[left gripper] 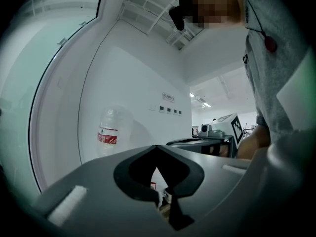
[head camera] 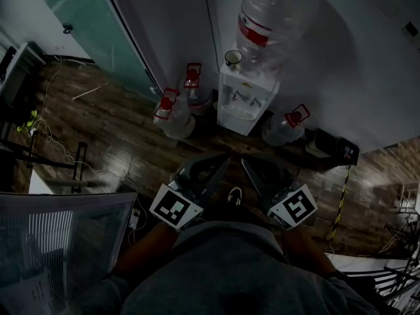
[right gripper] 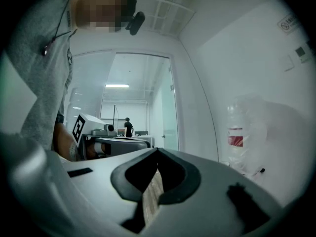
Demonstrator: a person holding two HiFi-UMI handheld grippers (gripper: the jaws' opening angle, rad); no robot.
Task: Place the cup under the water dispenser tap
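Note:
In the head view a white water dispenser (head camera: 243, 100) stands against the wall with a big bottle (head camera: 266, 18) on top. A cup (head camera: 233, 59) sits on the dispenser's top, left of the bottle. My left gripper (head camera: 223, 161) and right gripper (head camera: 247, 165) are held side by side well short of the dispenser, both pointing towards it, both shut and empty. In the left gripper view my left gripper (left gripper: 157, 149) has its jaws closed, with the bottle (left gripper: 109, 130) far ahead. In the right gripper view my right gripper (right gripper: 157, 152) is also closed, with the bottle (right gripper: 242, 137) to its right.
Three spare water bottles (head camera: 172, 113) (head camera: 197, 90) (head camera: 285, 128) stand on the wooden floor round the dispenser. A glass door (head camera: 85, 18) is at the left, cables (head camera: 46, 130) trail on the floor, and a black box (head camera: 331, 148) lies at the right. A person (right gripper: 128, 126) stands far off.

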